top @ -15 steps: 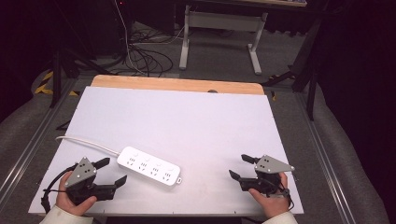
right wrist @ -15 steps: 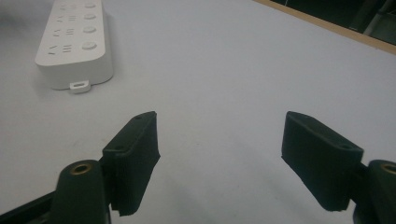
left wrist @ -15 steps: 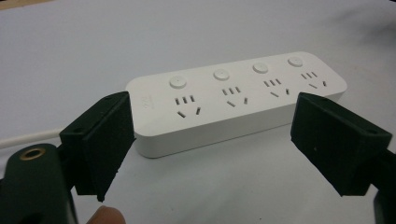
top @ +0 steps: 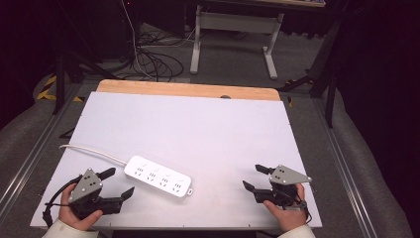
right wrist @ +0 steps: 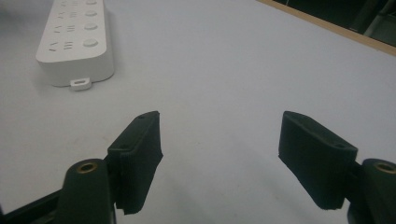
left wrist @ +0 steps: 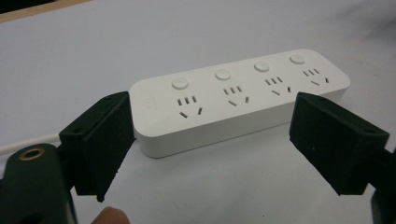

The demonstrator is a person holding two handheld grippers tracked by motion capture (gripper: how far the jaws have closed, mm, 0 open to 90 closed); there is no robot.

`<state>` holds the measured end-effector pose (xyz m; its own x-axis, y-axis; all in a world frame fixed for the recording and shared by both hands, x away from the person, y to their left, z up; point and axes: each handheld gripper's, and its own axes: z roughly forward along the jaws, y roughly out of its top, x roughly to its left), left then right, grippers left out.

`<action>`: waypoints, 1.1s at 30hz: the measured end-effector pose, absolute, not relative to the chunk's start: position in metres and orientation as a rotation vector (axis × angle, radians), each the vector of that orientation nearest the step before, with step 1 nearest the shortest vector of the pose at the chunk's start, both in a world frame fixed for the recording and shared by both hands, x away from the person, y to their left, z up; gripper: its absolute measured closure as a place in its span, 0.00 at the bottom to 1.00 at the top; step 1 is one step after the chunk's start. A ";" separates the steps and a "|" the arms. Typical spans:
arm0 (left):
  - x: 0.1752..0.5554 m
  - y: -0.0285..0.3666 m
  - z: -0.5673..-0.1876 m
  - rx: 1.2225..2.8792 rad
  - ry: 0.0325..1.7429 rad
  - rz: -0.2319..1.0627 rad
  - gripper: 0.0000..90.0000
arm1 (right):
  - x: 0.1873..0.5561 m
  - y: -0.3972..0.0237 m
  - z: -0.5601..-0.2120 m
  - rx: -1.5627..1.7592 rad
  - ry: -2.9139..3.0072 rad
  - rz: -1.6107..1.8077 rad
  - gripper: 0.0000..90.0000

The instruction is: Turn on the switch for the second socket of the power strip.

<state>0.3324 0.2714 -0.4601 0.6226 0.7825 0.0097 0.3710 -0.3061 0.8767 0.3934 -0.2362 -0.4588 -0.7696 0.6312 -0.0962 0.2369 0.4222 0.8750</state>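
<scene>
Nothing has moved since the earlier frame: I hold my left tool point(top: 116, 182) gaping just left of the white power strip point(top: 158, 176) on the worktop point(top: 198, 129); my right tool point(top: 255, 178) gapes well to its right.

Both tools held low, jaws apart.
The left tool point(top: 117, 183) and right tool point(top: 256, 177) sit gripped in each hand, wide open, holding nothing.
</scene>
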 end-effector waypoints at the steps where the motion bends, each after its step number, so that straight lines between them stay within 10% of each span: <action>1: 0.332 0.272 -0.460 1.919 0.910 0.560 0.17 | 0.393 -0.236 -0.459 0.739 2.269 1.295 0.33; 33: 0.351 0.248 -0.435 1.923 0.882 0.521 0.26 | 0.395 -0.233 -0.460 0.740 2.284 1.290 0.33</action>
